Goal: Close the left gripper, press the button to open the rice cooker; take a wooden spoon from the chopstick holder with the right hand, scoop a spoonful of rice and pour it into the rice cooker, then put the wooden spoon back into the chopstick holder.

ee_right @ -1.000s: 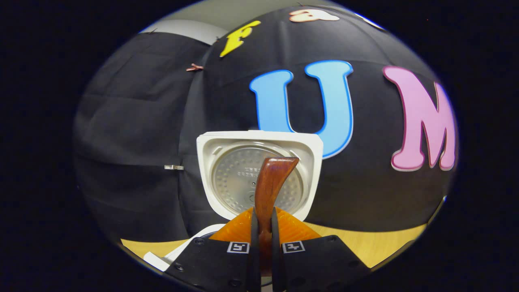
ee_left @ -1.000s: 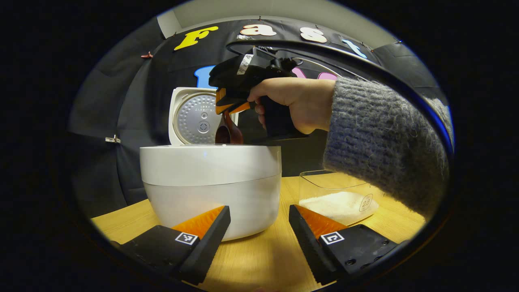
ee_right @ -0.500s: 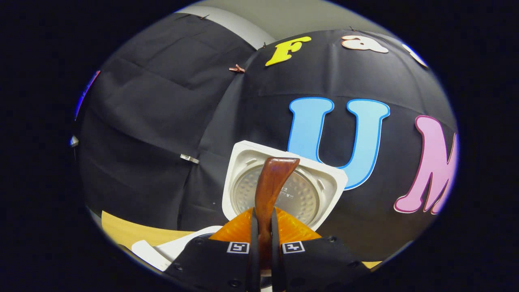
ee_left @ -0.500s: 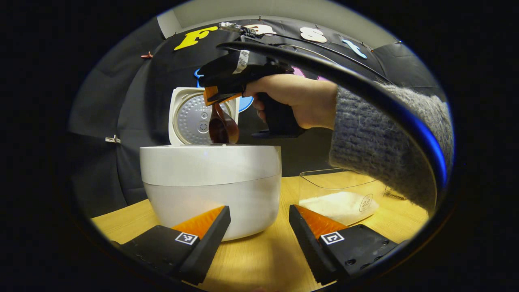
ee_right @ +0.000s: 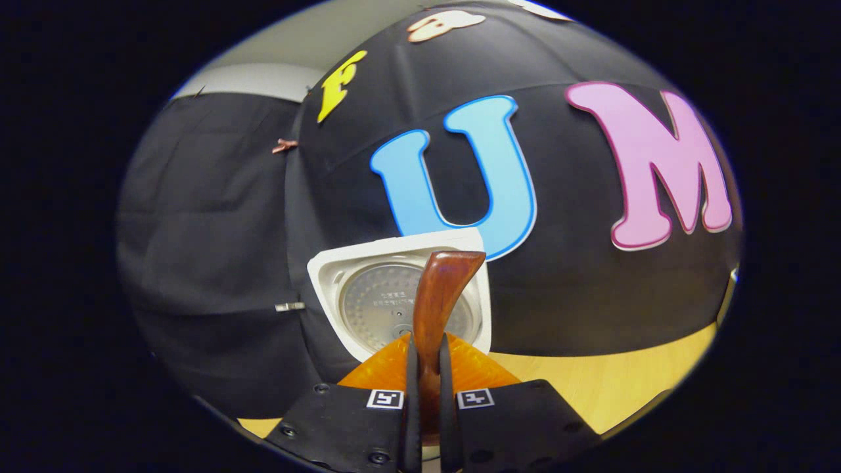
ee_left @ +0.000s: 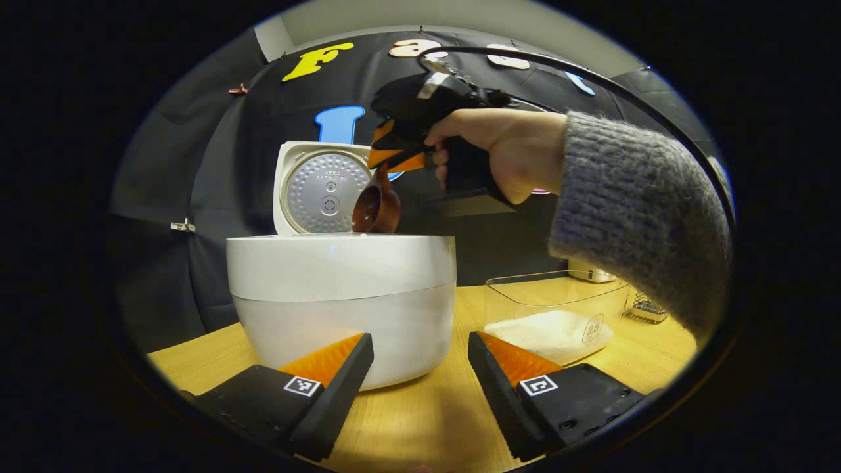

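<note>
The right gripper (ee_left: 394, 148) has its jaws clamped on the spoon (ee_left: 374, 205), bowl hanging over the open cooker (ee_left: 341, 295) so rice falls inside. The left gripper (ee_left: 420, 368) waits near the tabletop (ee_left: 420, 420), jaws wide, holding nothing.

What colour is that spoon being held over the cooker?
Dark reddish-brown wood; the wooden spoon shows best in the right gripper view.
</note>
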Tool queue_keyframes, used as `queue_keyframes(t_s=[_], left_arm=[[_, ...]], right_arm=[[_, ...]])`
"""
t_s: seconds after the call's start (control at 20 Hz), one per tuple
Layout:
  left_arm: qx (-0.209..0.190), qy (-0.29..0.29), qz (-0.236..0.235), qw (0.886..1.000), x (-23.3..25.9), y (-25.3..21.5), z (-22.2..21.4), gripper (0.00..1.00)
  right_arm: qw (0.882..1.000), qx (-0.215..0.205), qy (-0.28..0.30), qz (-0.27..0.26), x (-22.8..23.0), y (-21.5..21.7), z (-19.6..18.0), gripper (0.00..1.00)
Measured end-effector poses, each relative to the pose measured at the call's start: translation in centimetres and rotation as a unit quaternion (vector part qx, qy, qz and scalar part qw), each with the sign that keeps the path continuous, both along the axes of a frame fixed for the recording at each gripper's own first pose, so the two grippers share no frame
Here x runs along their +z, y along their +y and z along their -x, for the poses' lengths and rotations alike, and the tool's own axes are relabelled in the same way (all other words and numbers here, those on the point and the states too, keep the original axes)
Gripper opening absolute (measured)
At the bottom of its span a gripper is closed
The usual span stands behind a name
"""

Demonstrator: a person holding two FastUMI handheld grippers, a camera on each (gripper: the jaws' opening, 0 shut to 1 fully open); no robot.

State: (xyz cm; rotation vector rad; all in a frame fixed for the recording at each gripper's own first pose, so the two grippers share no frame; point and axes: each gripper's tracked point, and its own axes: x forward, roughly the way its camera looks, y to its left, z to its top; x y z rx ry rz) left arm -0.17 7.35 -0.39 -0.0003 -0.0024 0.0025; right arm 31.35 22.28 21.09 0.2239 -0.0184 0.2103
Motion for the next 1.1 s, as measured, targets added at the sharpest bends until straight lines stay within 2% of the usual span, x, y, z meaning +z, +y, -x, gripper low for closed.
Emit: queue_keyframes(t_s=[0.2,0.3,0.75,0.95,1.1], left_arm=[[0.0,0.0,0.0,1.0,0.0,0.1,0.0,0.94],[0.0,0.0,0.0,1.0,-0.1,0.1,0.0,0.94],[0.0,0.0,-0.001,1.0,-0.2,0.2,0.0,0.94],[0.0,0.0,-0.001,1.0,-0.1,0.2,0.0,0.94],[0.0,0.0,-0.001,1.0,-0.2,0.2,0.0,0.94]], right_arm=[[0.997,0.001,-0.021,-0.069,2.3,-3.7,4.1,0.15],[0.996,-0.004,-0.034,-0.079,3.4,-6.1,6.9,0.15],[0.992,-0.082,-0.094,-0.029,6.6,-18.6,20.3,0.14],[0.989,-0.125,-0.081,-0.009,4.7,-24.8,25.0,0.14],[0.985,-0.159,-0.063,-0.015,2.3,-29.9,28.1,0.14]])
